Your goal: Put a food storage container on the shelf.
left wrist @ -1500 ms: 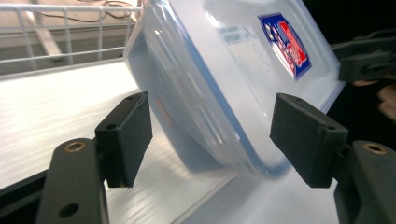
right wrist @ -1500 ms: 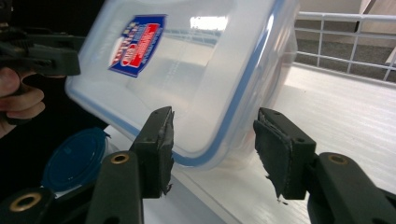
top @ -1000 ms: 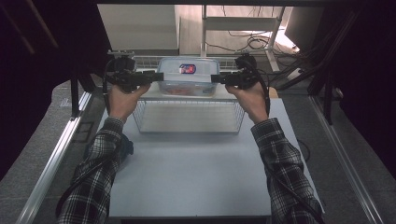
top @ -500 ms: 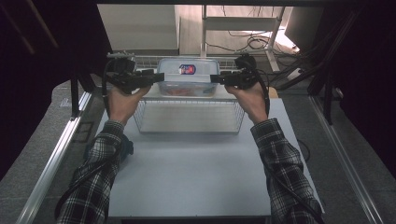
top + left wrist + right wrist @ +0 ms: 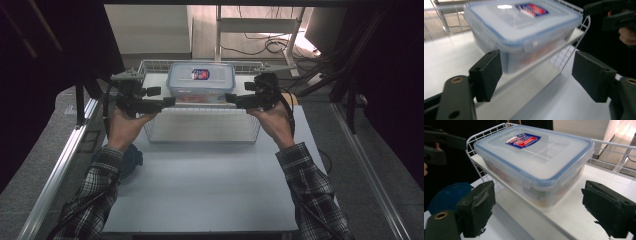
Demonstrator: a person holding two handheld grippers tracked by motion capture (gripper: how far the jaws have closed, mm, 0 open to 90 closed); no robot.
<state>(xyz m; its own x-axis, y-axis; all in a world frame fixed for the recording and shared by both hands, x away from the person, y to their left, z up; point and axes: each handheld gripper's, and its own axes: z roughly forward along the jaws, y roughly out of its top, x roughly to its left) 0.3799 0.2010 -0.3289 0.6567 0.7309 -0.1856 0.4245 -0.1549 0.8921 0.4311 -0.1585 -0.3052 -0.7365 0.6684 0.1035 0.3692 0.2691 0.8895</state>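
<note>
Both grippers' fingers just opened wide, holding nothing: L (image 5: 169, 101) & R (image 5: 231, 97) flank container (image 5: 201, 81) on rack (image 5: 202, 125).

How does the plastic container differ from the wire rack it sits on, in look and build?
The plastic container has solid, translucent walls and a closed lid with a blue rim; the wire rack is an open white grid you see through. The container carries a red and blue label on top; the rack has none. The container is smaller and rests on the rack's shelf. Both are rectangular.
</note>
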